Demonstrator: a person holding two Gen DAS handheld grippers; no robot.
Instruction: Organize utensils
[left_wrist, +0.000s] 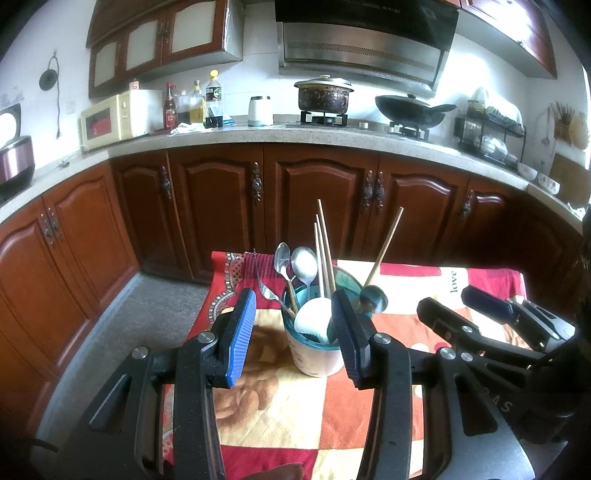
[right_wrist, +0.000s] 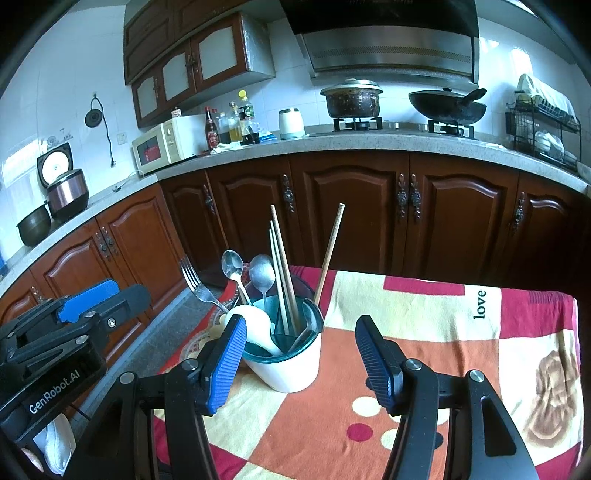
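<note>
tablecloth (right_wrist: 424, 314): "love" | left gripper (right_wrist: 107, 295) body: "GenRobot.AI"

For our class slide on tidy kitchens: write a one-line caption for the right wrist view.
Open right tongs face a white utensil holder with chopsticks, spoons and fork.

White tiled walls (right_wrist: 66, 74) surround a kitchen with dark red-brown wooden cabinets (right_wrist: 347, 206) under a grey speckled countertop (right_wrist: 369, 142). A steel range hood (right_wrist: 391, 51) hangs above the stove. The floor (left_wrist: 147, 314) is grey. Daylight falls softly on the walls.
</note>
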